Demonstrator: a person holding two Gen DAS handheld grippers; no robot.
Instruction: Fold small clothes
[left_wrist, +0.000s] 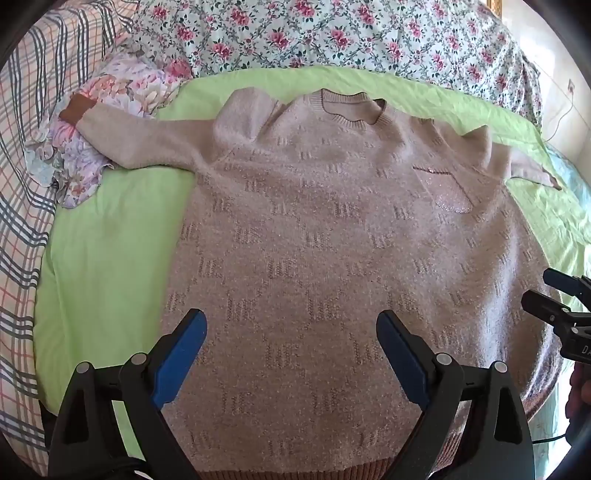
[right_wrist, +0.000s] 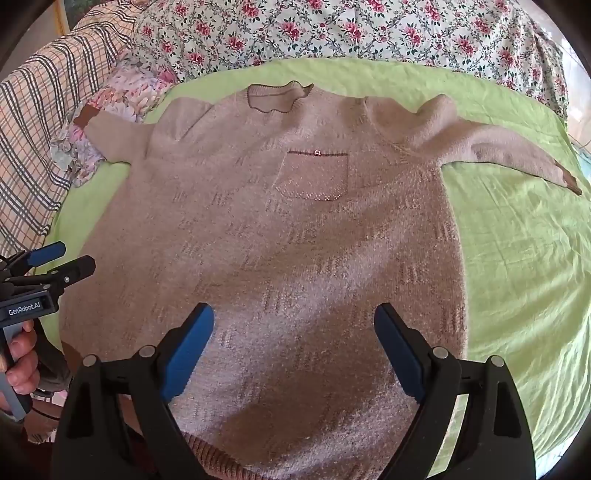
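Spread over a lime-green bedsheet (right_wrist: 517, 258), the fuzzy beige knitted sweater (right_wrist: 277, 240) is lying flat; left gripper (left_wrist: 291, 354) and right gripper (right_wrist: 295, 347) are being held apart, empty, above its near hem. Bunching is being risked if only one layer is pinched.

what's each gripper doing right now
left gripper: open, holding nothing, over the sweater
right gripper: open, holding nothing

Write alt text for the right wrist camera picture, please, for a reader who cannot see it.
A pinkish-beige knitted sweater lies front up on a light green sheet, sleeves spread, chest pocket showing. The right gripper hangs open above its lower half, holding nothing. The left gripper shows at the left edge, a floral quilt lies behind.
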